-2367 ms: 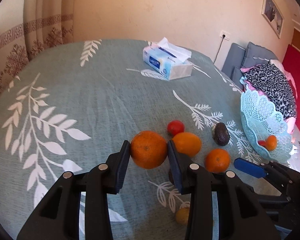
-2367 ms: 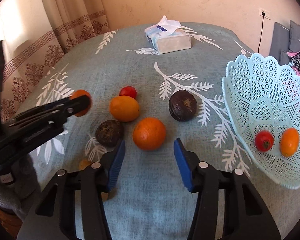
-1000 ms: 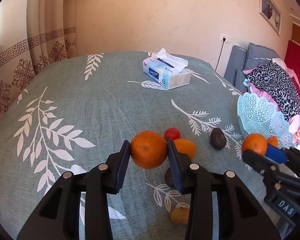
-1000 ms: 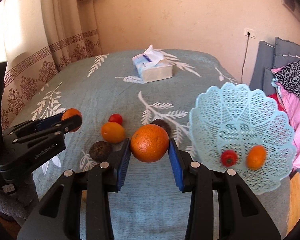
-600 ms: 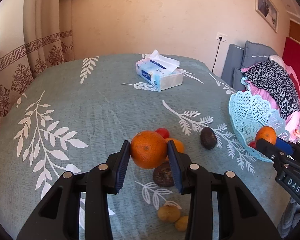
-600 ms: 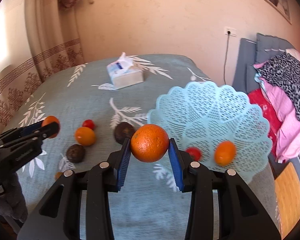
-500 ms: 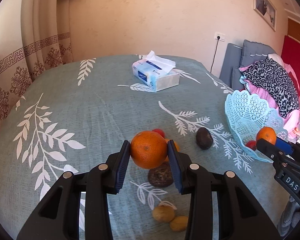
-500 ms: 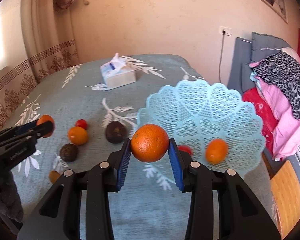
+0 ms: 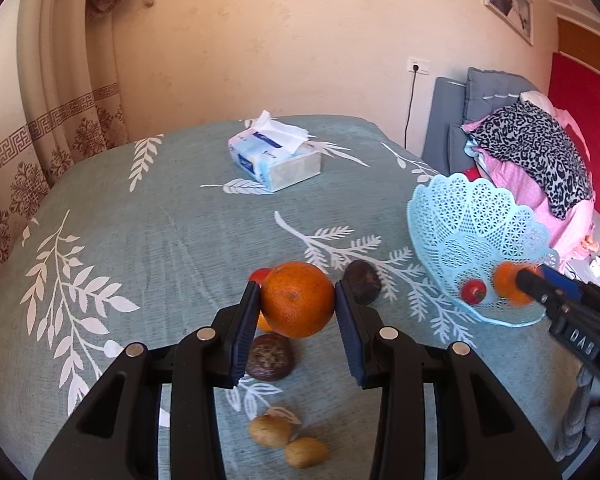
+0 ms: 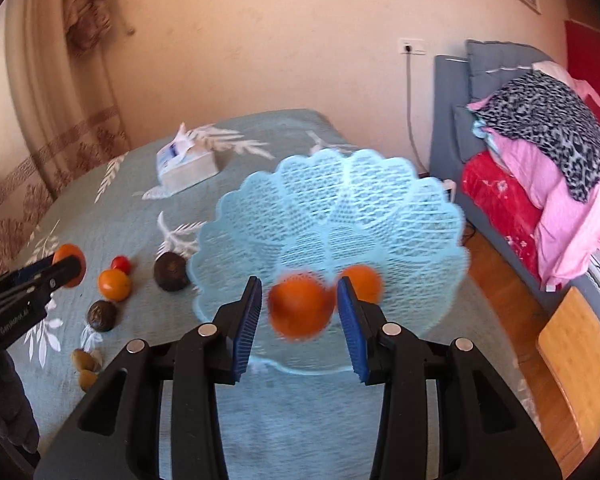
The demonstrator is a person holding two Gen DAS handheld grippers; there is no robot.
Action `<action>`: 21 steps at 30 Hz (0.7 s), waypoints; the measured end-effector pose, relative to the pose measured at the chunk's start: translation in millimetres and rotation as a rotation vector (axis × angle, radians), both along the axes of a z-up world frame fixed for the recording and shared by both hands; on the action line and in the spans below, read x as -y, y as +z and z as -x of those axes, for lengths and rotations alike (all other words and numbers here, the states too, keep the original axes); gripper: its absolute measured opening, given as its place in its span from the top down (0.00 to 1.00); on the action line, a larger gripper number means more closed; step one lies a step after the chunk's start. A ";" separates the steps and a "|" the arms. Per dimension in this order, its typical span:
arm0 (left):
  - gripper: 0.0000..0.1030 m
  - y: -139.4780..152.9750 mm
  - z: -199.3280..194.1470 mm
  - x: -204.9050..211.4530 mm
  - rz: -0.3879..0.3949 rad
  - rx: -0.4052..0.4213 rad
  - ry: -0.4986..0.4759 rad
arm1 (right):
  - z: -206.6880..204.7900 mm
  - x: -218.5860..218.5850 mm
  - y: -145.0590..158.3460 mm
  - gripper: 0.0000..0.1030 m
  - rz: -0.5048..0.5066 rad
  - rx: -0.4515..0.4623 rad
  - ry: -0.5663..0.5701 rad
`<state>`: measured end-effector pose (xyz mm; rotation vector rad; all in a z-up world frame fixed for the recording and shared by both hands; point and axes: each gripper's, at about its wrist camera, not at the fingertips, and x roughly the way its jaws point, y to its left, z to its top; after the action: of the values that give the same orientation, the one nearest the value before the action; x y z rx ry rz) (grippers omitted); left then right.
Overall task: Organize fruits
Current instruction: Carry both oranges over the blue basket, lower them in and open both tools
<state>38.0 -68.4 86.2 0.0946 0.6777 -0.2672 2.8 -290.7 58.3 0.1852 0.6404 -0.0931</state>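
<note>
My left gripper [image 9: 296, 308] is shut on a large orange [image 9: 297, 299] and holds it above the table. My right gripper [image 10: 300, 312] hangs over the light blue lattice basket [image 10: 340, 200]; its jaws stand a little wider than the blurred orange [image 10: 302, 306] between them, which is dropping into the basket. A small orange [image 10: 364, 282] lies in the basket. The left wrist view shows the basket [image 9: 472, 216] with a red tomato [image 9: 472, 291] and the right gripper's tip at an orange [image 9: 508, 282].
On the teal leaf-print tablecloth [image 9: 139, 220] lie an avocado [image 9: 363, 281], a dark brown fruit [image 9: 269, 356], two small yellowish fruits [image 9: 287, 440], a small orange [image 10: 114, 284] and a tomato [image 10: 121, 264]. A tissue box [image 9: 275, 156] stands at the back. Bedding [image 10: 548, 152] lies at the right.
My right gripper carried its orange over the basket and its jaws have just parted, so the orange is falling. My left gripper still holds its orange and has shifted slightly.
</note>
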 end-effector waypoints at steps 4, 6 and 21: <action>0.62 0.2 0.2 13.9 -0.008 0.000 -0.025 | 10.4 20.0 2.7 0.61 -0.001 0.017 -0.046; 0.62 0.4 0.1 22.8 -0.012 0.001 -0.041 | 15.0 27.6 2.5 0.61 -0.006 0.020 -0.063; 0.62 1.2 -0.2 92.4 -0.031 0.001 -0.193 | 25.5 39.7 1.9 0.61 -0.029 0.032 -0.076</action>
<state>38.2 -160.8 87.4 0.1900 0.6728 -0.4422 -22.8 -330.3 60.2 0.2389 0.6030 -0.1537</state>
